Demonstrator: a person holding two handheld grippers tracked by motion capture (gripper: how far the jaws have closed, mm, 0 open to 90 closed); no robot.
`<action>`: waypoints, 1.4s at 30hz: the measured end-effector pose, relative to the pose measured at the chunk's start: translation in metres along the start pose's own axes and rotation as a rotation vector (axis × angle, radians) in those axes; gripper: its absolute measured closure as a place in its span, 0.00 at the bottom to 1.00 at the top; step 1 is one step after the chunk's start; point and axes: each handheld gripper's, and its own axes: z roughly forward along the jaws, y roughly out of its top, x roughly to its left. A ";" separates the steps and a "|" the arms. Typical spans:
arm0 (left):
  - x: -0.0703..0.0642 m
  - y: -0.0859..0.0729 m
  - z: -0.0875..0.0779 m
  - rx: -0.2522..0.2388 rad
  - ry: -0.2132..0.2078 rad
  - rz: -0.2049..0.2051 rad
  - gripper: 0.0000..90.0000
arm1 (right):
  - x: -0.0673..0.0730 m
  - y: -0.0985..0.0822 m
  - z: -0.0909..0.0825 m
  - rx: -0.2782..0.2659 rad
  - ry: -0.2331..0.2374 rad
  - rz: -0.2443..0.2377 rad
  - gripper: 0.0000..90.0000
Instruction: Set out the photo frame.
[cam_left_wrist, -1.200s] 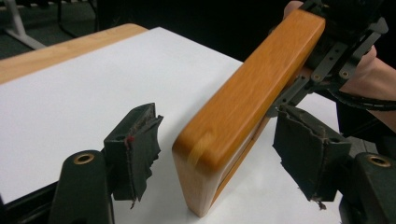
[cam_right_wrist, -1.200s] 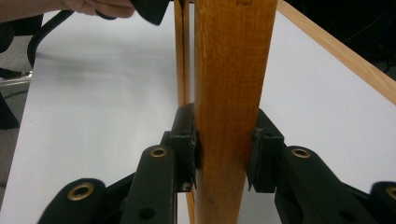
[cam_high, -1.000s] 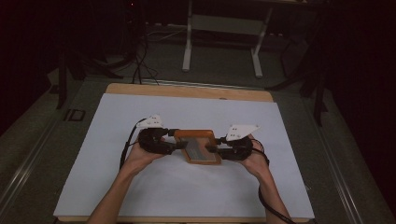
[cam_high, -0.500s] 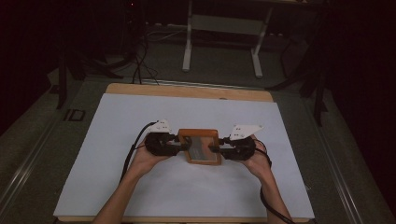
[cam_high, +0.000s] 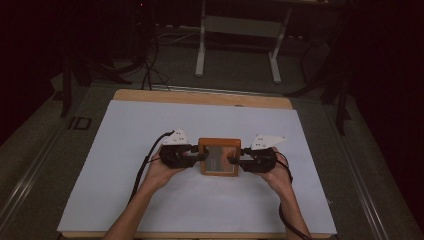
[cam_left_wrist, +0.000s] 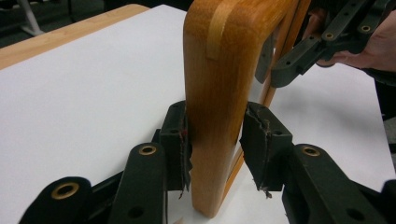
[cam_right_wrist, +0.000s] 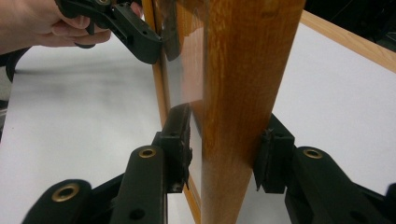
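Observation:
A small wooden picture frame (cam_high: 219, 157) with a glossy pane is held over the middle of the white sheet, its face tipped up toward the high camera. My left gripper (cam_high: 201, 156) is shut on its left edge, and the wood (cam_left_wrist: 212, 116) sits between the black pads (cam_left_wrist: 177, 140). My right gripper (cam_high: 235, 161) is shut on the opposite edge, clamping the wood (cam_right_wrist: 238, 102) from both sides. Beyond the frame, the right gripper (cam_left_wrist: 303, 46) appears in the left gripper view, and the left gripper (cam_right_wrist: 126, 28) appears in the right gripper view.
A white sheet (cam_high: 125, 150) covers a wooden table whose bare far edge (cam_high: 200, 97) shows behind it. Cables (cam_high: 145, 160) trail from both grippers. Dark floor, a metal stand (cam_high: 237, 30) and more cables lie beyond the table.
Both hands and the frame shifted slightly to the right. The frame now sits squarer between the two grippers, and the left gripper is closer in against its edge.

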 end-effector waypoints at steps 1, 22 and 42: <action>0.000 0.000 0.000 0.000 0.002 0.002 0.70 | -0.001 -0.001 0.000 -0.002 0.001 0.009 0.68; 0.006 0.001 -0.013 0.019 0.037 -0.048 0.69 | -0.001 0.005 0.013 -0.007 0.022 0.050 0.68; 0.009 -0.008 -0.033 0.018 0.083 -0.134 0.69 | 0.000 0.007 0.038 -0.047 0.102 0.121 0.68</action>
